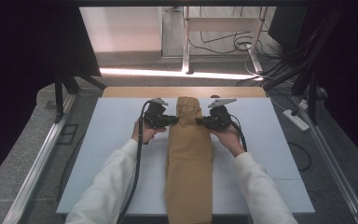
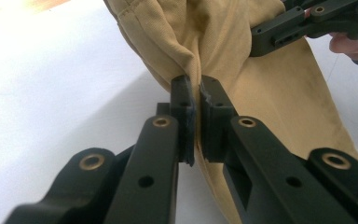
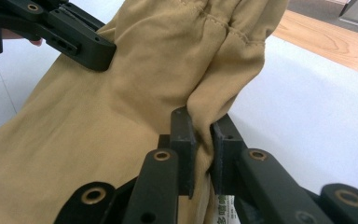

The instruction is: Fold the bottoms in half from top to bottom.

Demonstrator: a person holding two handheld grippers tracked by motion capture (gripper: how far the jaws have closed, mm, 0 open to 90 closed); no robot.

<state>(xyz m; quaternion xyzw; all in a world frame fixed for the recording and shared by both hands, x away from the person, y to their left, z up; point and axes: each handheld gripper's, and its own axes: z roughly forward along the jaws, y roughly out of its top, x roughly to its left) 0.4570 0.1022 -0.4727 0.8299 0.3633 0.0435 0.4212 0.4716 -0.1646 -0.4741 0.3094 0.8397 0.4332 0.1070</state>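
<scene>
A pale blue table top [image 1: 98, 154] carries a long tan garment [image 1: 189, 168], folded into a narrow strip that runs from the near edge toward the far edge along the middle. Its far end is raised off the surface, with the fabric bunched there. The left gripper [image 1: 174, 120] pinches the strip's left edge near that far end, jaws clamped on a fold of cloth. The right gripper [image 1: 198, 121] grips the right edge directly opposite, jaws likewise closed on the fabric.
</scene>
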